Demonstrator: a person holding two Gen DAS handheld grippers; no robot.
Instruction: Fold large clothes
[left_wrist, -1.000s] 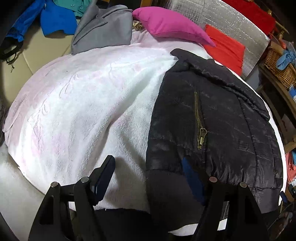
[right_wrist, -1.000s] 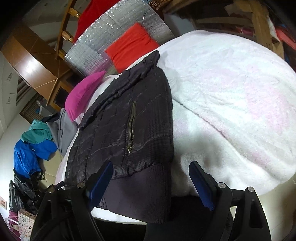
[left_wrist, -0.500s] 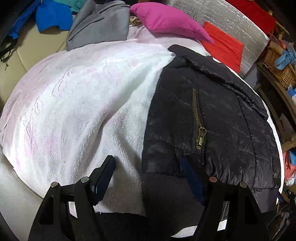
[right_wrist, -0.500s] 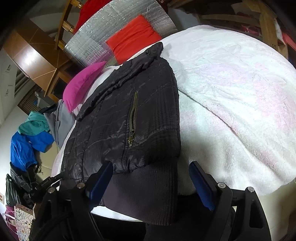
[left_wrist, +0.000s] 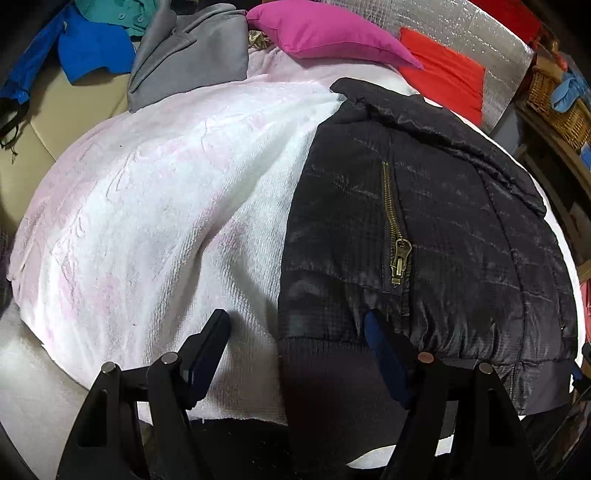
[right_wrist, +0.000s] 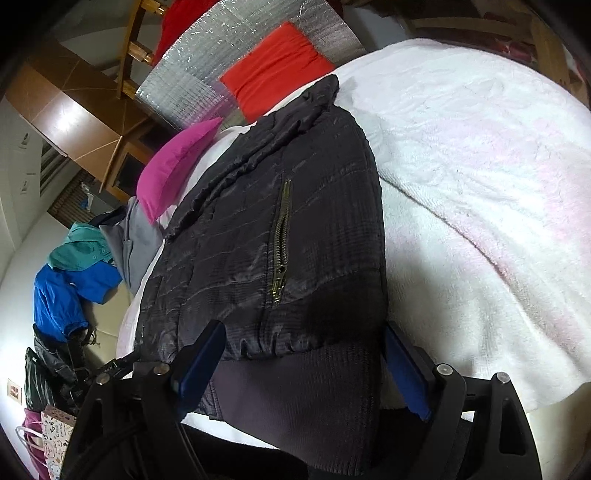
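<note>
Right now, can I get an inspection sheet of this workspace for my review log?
Surface: white-pink blanket, rumpled.
Job's things: black jacket lying flat, pocket zipper facing up, ribbed hem toward the grippers.
Clutter: pink pillow, grey garment, blue garment, teal garment, red cushion.
Grippers: left gripper open, straddling the jacket's edge; right gripper open, over the hem.
Cables: nothing seen.
Surroundings: silver foil panel, wicker basket, gift bag.

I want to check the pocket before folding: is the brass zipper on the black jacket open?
No, the brass zipper on the black jacket is shut, its teeth joined along the whole length down to the pull.
</note>
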